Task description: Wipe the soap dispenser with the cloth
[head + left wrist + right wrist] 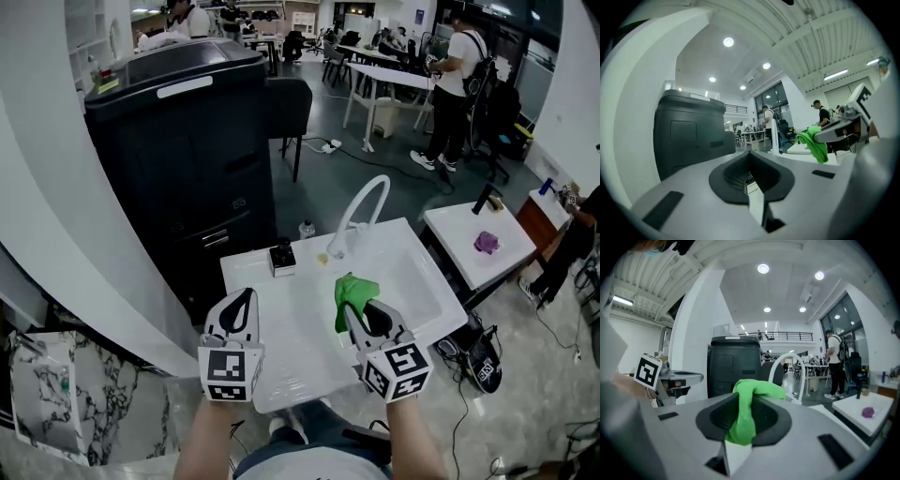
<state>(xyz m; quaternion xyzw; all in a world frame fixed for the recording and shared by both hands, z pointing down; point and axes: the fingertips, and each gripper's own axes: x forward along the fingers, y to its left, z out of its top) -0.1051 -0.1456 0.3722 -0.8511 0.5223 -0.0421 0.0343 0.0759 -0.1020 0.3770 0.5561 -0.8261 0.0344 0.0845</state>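
Observation:
A small soap dispenser (282, 257) with a black top stands on the white counter (281, 347), left of the arched white faucet (361, 211). My right gripper (357, 307) is shut on a green cloth (352, 292), which hangs in the air over the counter by the basin. In the right gripper view the cloth (745, 413) bulges out between the jaws. My left gripper (240, 302) hovers over the counter's left part, shut, with nothing in it. The left gripper view shows its jaws together, and the cloth (814, 143) off to the right.
A tall black machine (178, 159) stands behind the counter on the left. The sink basin (412, 277) lies right of the cloth. A second white table (473, 253) with a purple object (487, 242) is at the right. People and desks fill the background.

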